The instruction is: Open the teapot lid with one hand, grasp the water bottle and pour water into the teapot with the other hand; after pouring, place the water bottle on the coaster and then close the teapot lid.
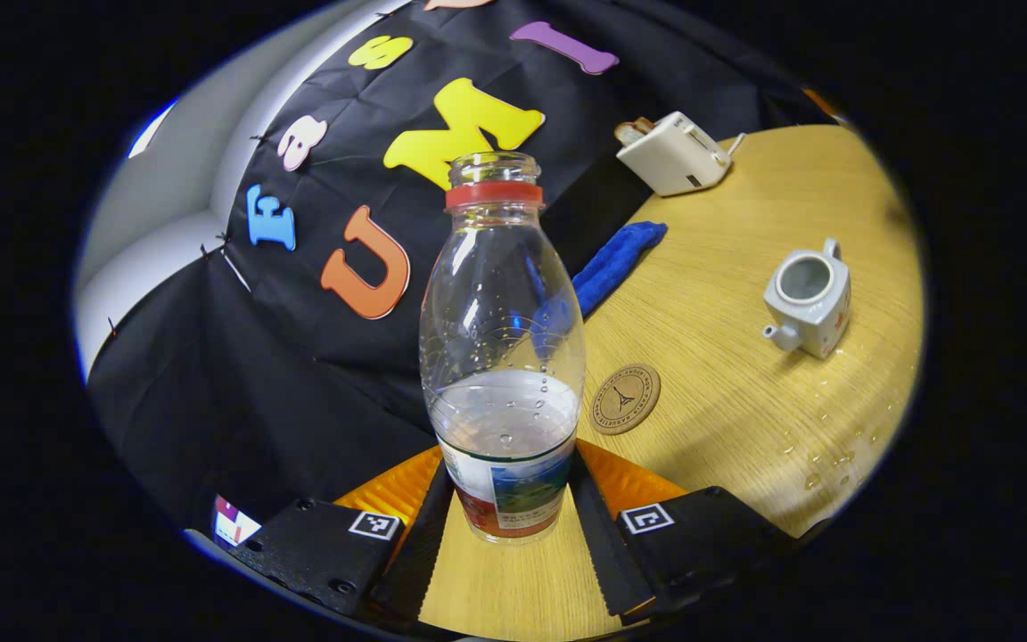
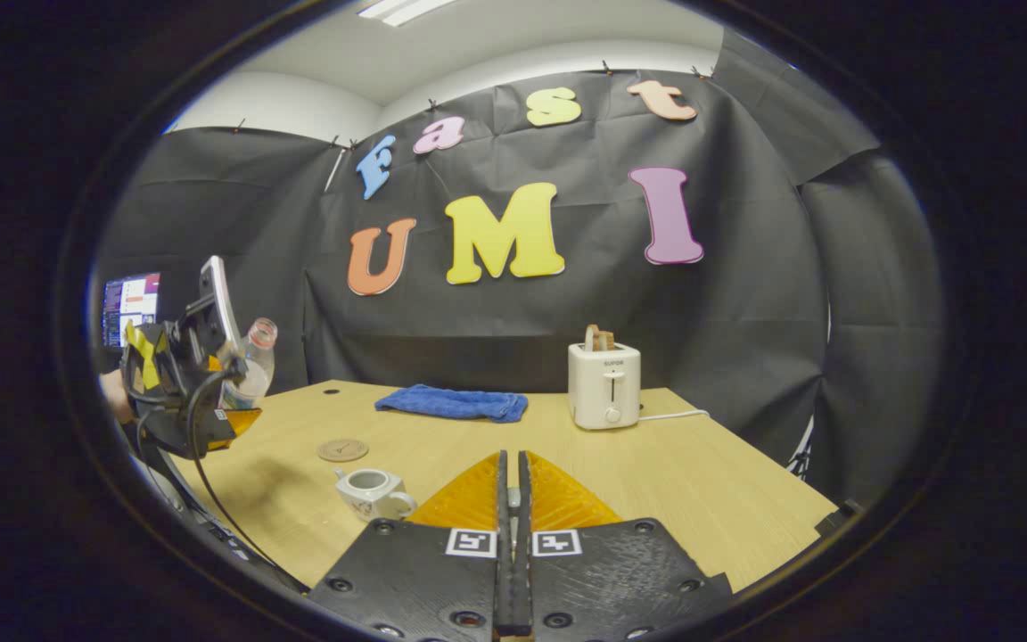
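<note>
We judge the task to be somewhere past its middle: the teapot [image 1: 806, 301] stands on the table [image 1: 727, 267] with its mouth uncovered, the lid off, and drops of water lie on the wood just beside it, so the pouring looks done or nearly so (we cannot see the water level inside the pot). What is left, as far as we can tell, is to set the water bottle [image 1: 503, 357] on the coaster [image 1: 625, 399] and then put the lid back. The left gripper [image 1: 505, 526] has both fingers pressed against the lower sides of the bottle, which stands upright between them, uncapped and roughly a third full; it appears lifted off the table rather than resting on it. The coaster lies bare on the wood, just to the right of the bottle in the left gripper view, between the bottle and the teapot, which sits farther right, well apart from those fingers. In the right gripper view the right gripper [image 2: 512, 499] has its fingers brought together with only a thin slit between them, and we cannot tell whether the lid is pinched there, as we cannot make it out. From that side the teapot sits near the fingertips, to their left, with the coaster beyond it and the bottle-holding gripper higher up at the far left.
</note>
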Motion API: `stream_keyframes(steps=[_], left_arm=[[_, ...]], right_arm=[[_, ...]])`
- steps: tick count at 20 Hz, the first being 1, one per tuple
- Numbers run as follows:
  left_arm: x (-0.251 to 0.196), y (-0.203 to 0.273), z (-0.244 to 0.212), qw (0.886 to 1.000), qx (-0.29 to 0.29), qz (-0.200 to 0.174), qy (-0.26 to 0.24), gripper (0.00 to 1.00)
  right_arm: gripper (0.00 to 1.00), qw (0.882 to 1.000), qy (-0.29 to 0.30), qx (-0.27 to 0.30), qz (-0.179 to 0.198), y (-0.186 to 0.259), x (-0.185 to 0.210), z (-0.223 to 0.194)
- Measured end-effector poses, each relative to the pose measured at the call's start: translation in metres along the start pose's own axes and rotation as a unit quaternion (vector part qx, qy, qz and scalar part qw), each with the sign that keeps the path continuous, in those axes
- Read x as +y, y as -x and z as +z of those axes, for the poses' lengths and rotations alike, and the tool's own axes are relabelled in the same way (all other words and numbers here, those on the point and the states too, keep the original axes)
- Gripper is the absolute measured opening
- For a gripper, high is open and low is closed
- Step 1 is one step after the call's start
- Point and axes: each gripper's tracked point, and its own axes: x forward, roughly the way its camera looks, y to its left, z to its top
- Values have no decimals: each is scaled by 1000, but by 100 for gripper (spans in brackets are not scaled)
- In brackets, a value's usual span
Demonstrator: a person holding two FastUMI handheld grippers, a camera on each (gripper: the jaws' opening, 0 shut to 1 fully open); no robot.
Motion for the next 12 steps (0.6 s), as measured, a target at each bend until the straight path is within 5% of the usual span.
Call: stream_keyframes(steps=[4,8,12], left_arm=[[-6,-11,2,990,-16,-41,132,75],[-23,-33,15,950,-25,-114,289,75],[-37,-67,29,932,-34,-148,329,75]], right_arm=[[0,1000,2,3,5,-1,9,1],[0,1000,3,6,4,0,13,-2],[0,1000,3,11,2,-2,15,-7]])
